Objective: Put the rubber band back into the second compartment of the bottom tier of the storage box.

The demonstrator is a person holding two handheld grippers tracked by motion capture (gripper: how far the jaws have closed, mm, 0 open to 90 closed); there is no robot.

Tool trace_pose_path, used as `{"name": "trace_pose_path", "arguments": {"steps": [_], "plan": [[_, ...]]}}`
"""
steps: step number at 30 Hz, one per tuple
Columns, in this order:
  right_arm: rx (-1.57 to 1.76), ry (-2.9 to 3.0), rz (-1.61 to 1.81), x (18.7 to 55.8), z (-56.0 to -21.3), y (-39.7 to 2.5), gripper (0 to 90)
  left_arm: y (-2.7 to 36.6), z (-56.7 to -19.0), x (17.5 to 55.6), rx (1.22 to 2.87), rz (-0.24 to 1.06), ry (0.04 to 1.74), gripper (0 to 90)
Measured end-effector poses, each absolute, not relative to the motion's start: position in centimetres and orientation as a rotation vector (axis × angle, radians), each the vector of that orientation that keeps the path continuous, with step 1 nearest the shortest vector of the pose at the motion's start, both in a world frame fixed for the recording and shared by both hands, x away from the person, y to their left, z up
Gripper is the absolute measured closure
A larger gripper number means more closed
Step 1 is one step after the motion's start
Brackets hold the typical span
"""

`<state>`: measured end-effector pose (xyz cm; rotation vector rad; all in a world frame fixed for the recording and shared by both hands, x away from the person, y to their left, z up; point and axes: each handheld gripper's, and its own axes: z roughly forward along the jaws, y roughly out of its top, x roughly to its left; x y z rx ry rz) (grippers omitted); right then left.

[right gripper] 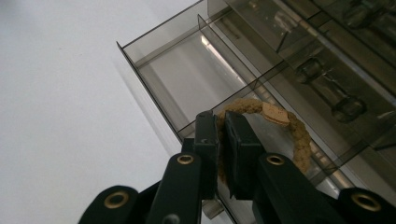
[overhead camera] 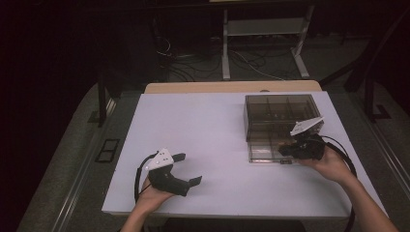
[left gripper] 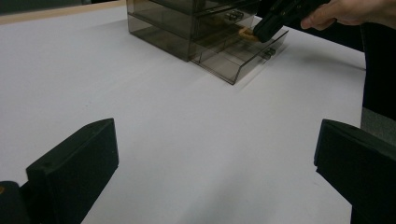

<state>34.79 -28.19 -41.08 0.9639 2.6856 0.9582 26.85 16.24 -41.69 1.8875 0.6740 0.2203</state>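
A smoky clear drawer cabinet (overhead camera: 278, 118) stands at the table's right, its lowest drawer (overhead camera: 263, 153) pulled out toward me. My right gripper (right gripper: 219, 130) is shut on a tan braided bracelet (right gripper: 280, 122) with a small leather tag, held over the open drawer (right gripper: 187, 79). The same gripper (overhead camera: 285, 151) sits at the drawer's right front corner in the high view. In the left gripper view a bit of the bracelet (left gripper: 245, 32) shows at that gripper's tip, above the drawer (left gripper: 240, 58). My left gripper (overhead camera: 187, 169) rests open on the table at front left, holding nothing.
The white table (overhead camera: 203, 125) is bare between the grippers. Upper closed drawers hold small dark items (right gripper: 327, 88). Beyond the table lie cables and a white metal frame (overhead camera: 263, 29) on a dark floor. Table edges are close at front.
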Motion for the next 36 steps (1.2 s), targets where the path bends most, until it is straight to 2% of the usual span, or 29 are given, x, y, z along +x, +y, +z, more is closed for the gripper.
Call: {"name": "trace_pose_path", "arguments": {"steps": [21, 30, 36], "plan": [[1.016, 2.728, 0.92, 36.1, -42.7, -27.7, 81.8, 16.3, -41.7, 26.8, 1.888, 0.222, 0.674, 0.0], [1.067, 2.699, 0.947, 36.1, -42.7, -28.2, 73.8, 16.3, -41.7, 26.9, 1.888, 0.22, 0.673, 0.0], [1.084, 2.659, 0.978, 35.9, -42.0, -28.7, 64.2, 16.3, -41.7, 26.9, 1.891, 0.221, 0.672, 0.0]]}}
